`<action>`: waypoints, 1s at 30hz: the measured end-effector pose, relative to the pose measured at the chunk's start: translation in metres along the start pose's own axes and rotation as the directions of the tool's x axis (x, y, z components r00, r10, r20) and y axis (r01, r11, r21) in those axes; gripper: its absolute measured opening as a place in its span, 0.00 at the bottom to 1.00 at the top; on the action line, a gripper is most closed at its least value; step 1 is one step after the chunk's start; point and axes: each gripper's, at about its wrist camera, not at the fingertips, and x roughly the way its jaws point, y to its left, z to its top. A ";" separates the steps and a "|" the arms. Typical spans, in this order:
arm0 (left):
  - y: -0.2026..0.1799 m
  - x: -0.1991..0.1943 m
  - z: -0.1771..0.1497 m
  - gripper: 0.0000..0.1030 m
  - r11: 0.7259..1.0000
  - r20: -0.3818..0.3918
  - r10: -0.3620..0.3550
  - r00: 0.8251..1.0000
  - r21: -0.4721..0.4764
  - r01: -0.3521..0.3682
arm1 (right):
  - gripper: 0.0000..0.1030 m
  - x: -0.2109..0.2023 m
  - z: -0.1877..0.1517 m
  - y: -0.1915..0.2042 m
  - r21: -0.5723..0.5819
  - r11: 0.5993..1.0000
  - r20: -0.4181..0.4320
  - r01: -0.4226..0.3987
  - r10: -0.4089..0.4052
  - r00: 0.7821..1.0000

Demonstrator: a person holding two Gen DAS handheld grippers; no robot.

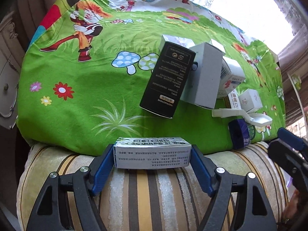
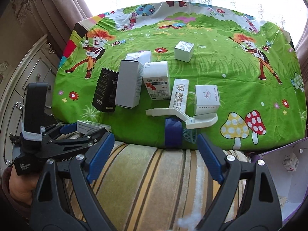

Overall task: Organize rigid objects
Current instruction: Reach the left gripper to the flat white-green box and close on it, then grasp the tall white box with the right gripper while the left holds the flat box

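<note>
A small white medicine box (image 1: 152, 152) with a barcode lies at the near edge of the green cartoon cloth (image 1: 77, 96). My left gripper (image 1: 152, 150) has its blue pads against both ends of it; the right wrist view shows the same box (image 2: 92, 128) in the left gripper (image 2: 86, 132). My right gripper (image 2: 155, 140) stands open over the striped cushion (image 2: 144, 173), with nothing between its fingers. Just ahead of it lies a dark blue roll (image 2: 173, 132). Further back stand a black box (image 2: 105, 90) and a tall white box (image 2: 129, 84).
On the cloth are also a red-printed white box (image 2: 156, 80), a long narrow box (image 2: 180, 94), a cube box (image 2: 207, 100), a far cube box (image 2: 183, 51) and a white plastic tool (image 2: 182, 115). A purple-edged carton (image 2: 279, 154) holds small boxes at right. A cabinet (image 2: 28, 67) stands left.
</note>
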 end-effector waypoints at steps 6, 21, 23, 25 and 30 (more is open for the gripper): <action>0.030 -0.025 -0.008 0.75 0.987 0.118 -0.050 0.992 -0.144 0.067 | 0.87 0.016 0.009 0.017 0.005 1.000 -0.018 -0.016 0.017 1.000; 0.068 -0.028 -0.009 0.75 0.933 0.210 -0.062 0.976 -0.334 0.131 | 0.82 0.060 0.034 0.047 0.012 0.999 -0.023 0.049 -0.048 0.999; 0.069 -0.027 -0.010 0.75 0.931 0.211 -0.069 0.975 -0.339 0.139 | 0.77 0.066 0.038 0.049 0.012 0.998 -0.028 0.068 -0.067 0.997; 0.070 -0.027 -0.010 0.75 0.929 0.213 -0.074 0.974 -0.340 0.145 | 0.73 0.073 0.040 0.049 0.012 0.997 -0.041 0.079 -0.078 0.996; 0.070 -0.026 -0.011 0.75 0.928 0.213 -0.082 0.974 -0.341 0.152 | 0.69 0.082 0.044 0.051 0.008 0.996 -0.055 0.087 -0.086 0.995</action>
